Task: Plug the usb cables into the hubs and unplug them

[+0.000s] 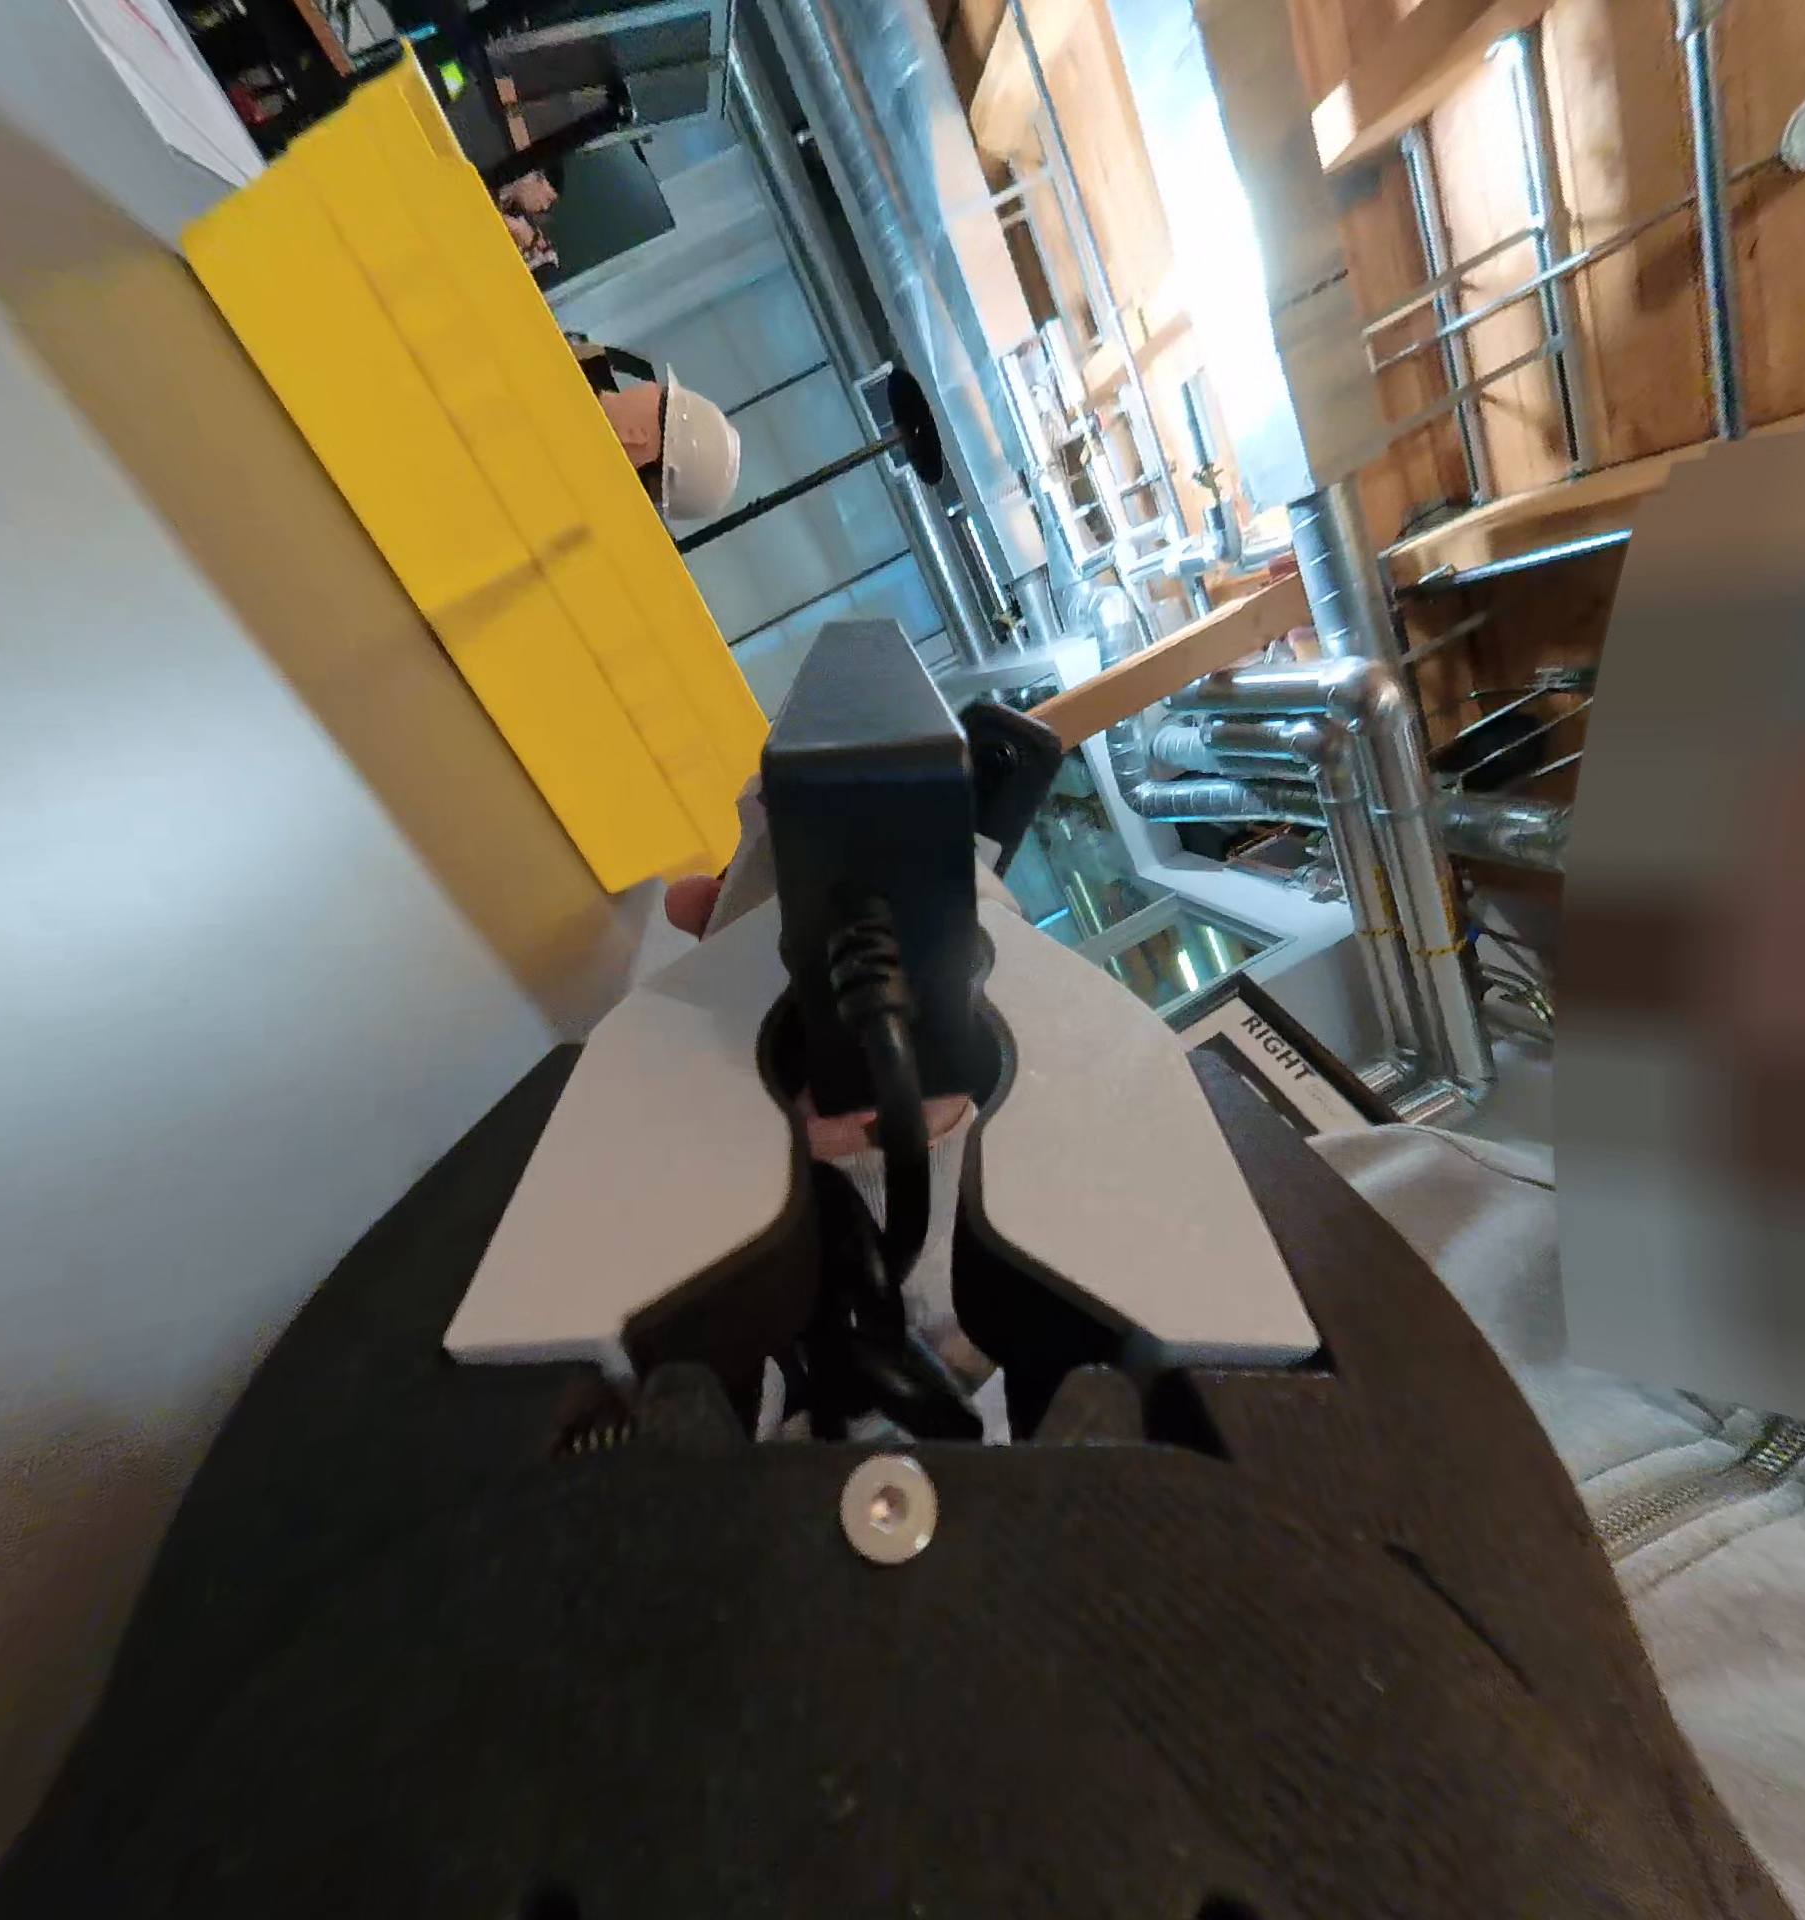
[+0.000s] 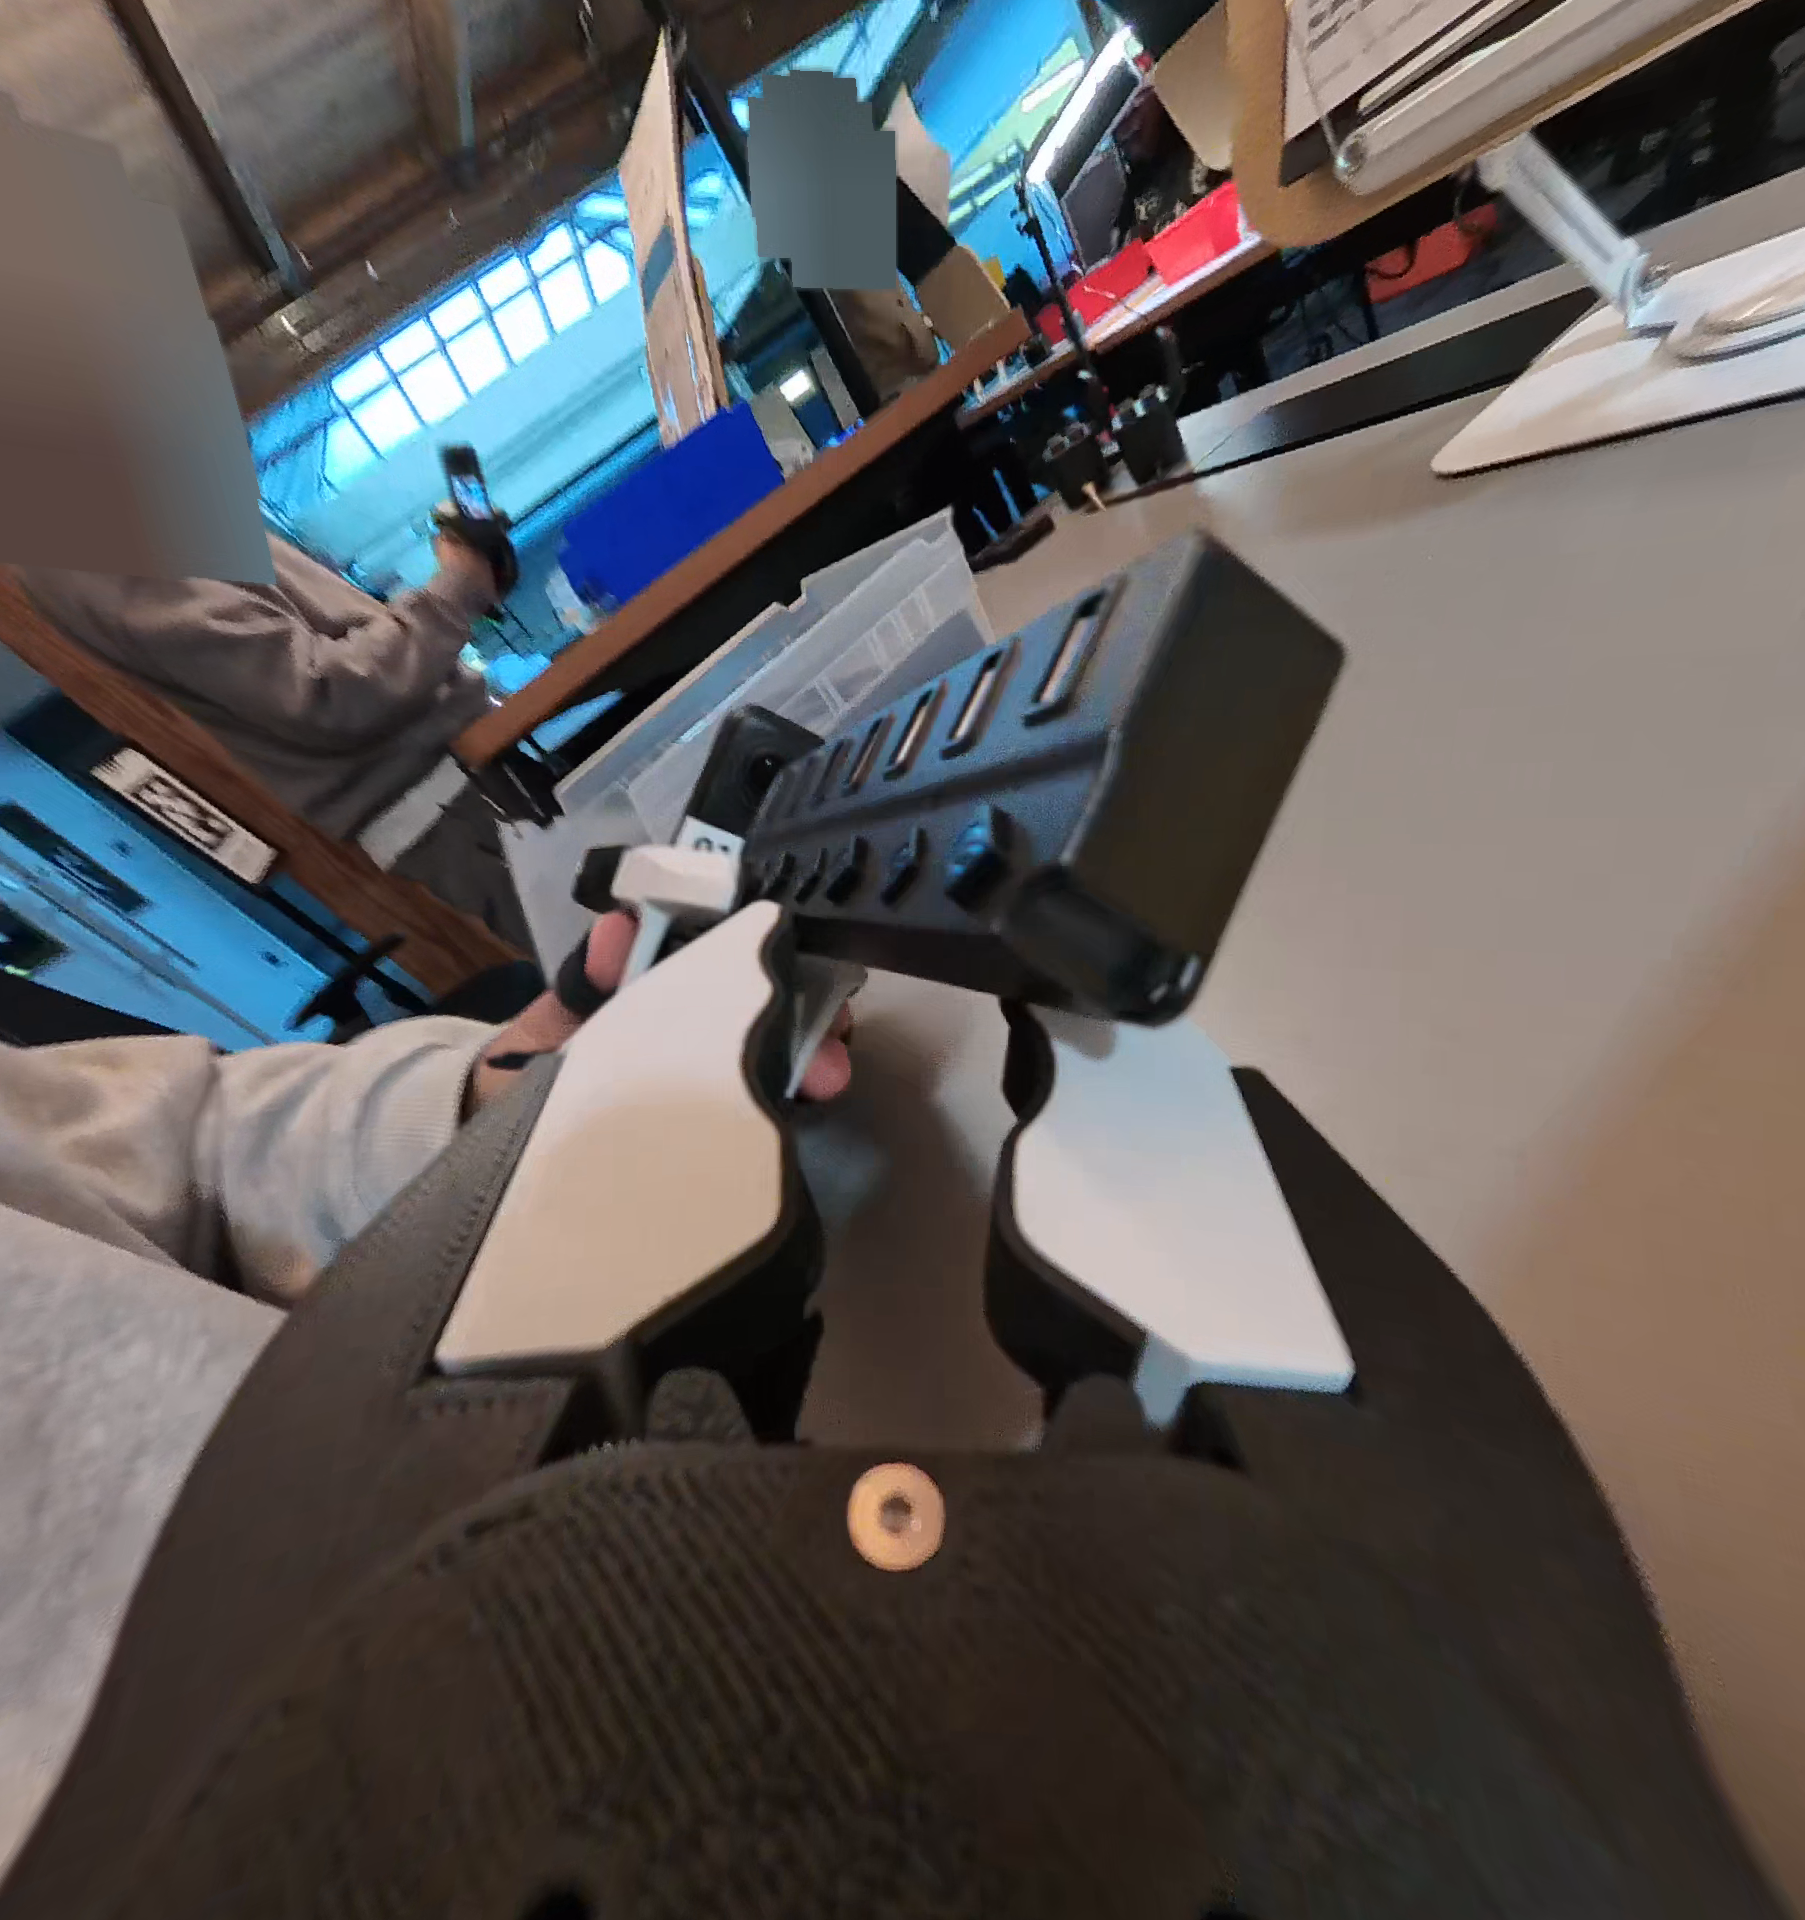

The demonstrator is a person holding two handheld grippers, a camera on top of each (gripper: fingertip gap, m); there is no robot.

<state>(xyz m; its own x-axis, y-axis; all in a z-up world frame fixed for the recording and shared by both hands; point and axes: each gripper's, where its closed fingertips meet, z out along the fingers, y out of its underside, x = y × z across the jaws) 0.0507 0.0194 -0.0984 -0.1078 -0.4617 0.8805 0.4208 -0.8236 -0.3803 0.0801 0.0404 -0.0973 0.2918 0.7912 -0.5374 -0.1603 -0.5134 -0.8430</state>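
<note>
Left gripper [image 1: 882,997]: white-faced fingers closed on the near end of the long black plastic USB hub [image 1: 862,810], from which a black cable [image 1: 893,1101] runs back between the fingers. Beyond the hub stands a yellow plastic bin [image 1: 462,499].

Right gripper [image 2: 913,997]: jaws parted, with the hub [image 2: 1043,790] lying across the fingertips, raised above the beige table [image 2: 1500,935]. The row of ports faces upward. Whether the right fingers touch the hub cannot be determined. A clear plastic container [image 2: 877,623] sits behind.
</note>
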